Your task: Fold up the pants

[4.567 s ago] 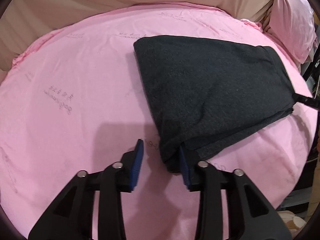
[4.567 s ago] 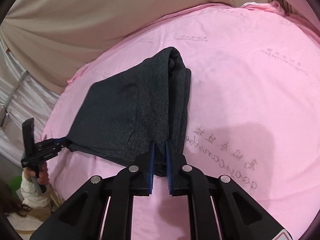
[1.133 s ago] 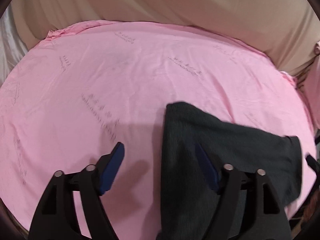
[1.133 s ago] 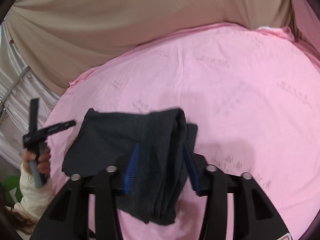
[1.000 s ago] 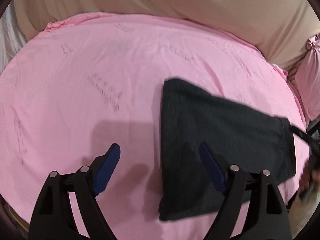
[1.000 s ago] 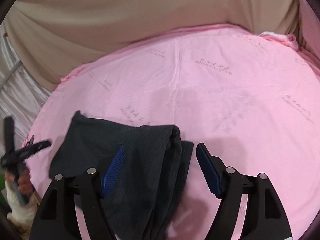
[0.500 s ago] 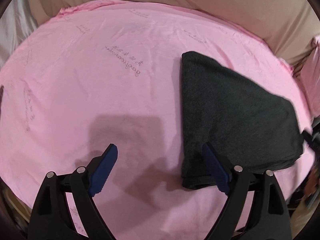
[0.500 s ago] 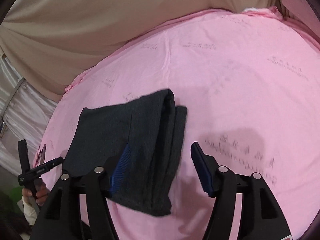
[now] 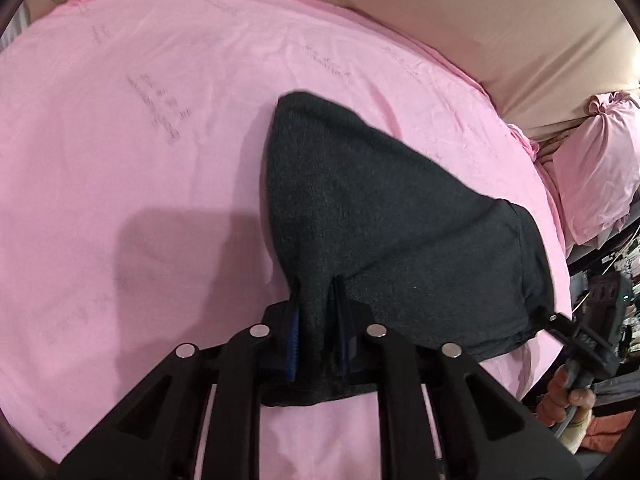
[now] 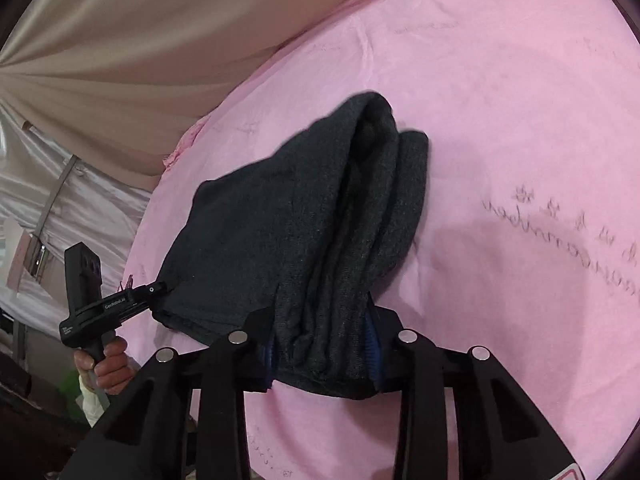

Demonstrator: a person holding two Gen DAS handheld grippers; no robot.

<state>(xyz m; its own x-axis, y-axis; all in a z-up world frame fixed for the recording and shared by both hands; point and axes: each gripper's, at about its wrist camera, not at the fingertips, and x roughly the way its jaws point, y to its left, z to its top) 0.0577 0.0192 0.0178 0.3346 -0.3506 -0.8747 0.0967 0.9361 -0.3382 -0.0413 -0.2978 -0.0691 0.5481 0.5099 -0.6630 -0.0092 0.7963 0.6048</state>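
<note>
The dark grey pants [image 9: 384, 216] lie folded into a thick wedge on the pink bed sheet [image 9: 140, 128]. My left gripper [image 9: 316, 312] is shut on the near left corner of the pants. My right gripper [image 10: 324, 344] is shut on the bunched near right corner of the pants [image 10: 304, 216]. Each gripper shows in the other's view: the right one at the pants' far right corner [image 9: 560, 322], the left one at the left corner [image 10: 156, 290], each held by a hand.
A beige headboard [image 9: 460, 16] runs behind the bed. A pink pillow [image 9: 596, 168] lies at the far right. The bed's edge [image 10: 176, 156] drops off to the left, with pale curtains and a metal frame [image 10: 56, 196] beyond.
Both grippers were open above the folded pants half a second ago. Both have come down and closed on the near corners of the pants.
</note>
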